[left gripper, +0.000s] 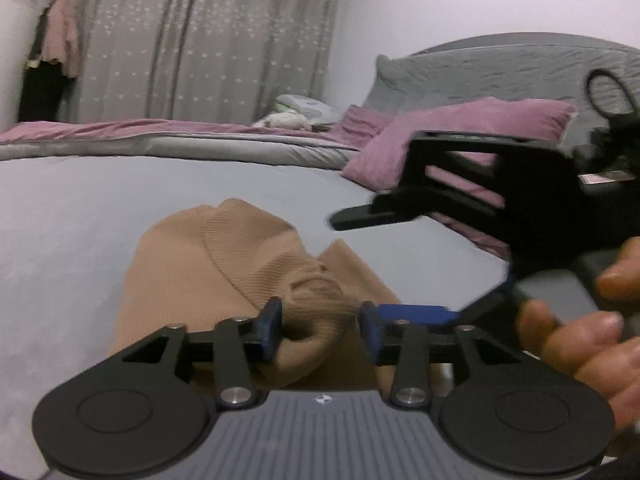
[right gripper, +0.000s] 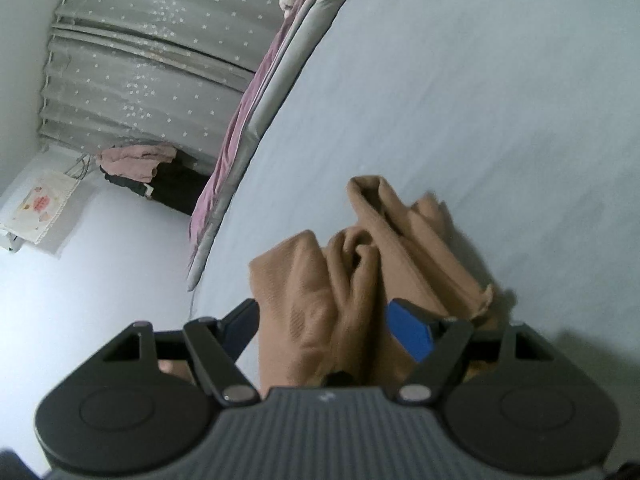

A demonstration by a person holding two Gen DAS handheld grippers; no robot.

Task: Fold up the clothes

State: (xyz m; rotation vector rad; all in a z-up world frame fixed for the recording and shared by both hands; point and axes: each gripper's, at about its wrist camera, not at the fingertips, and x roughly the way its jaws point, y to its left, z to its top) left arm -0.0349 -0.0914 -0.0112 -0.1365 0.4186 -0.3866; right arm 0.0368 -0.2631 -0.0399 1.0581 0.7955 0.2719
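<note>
A tan ribbed knit garment (left gripper: 224,264) lies crumpled on the pale grey bed sheet (left gripper: 80,220). My left gripper (left gripper: 322,326) has a thick bunch of the garment filling the gap between its blue pads (left gripper: 272,330), and looks shut on it. In the left wrist view my right gripper (left gripper: 352,216) hovers blurred above and to the right of the garment, held by a hand (left gripper: 580,332). From the right wrist, the right gripper (right gripper: 324,320) stands wide open above the folds of the garment (right gripper: 360,264), not gripping them.
Purple pillows (left gripper: 460,132) and a grey headboard (left gripper: 500,68) sit at the back right. A purple and grey duvet (left gripper: 160,136) lies folded along the bed's far side, with small clothes (left gripper: 296,114) on it. Grey star curtains (left gripper: 200,40) hang behind.
</note>
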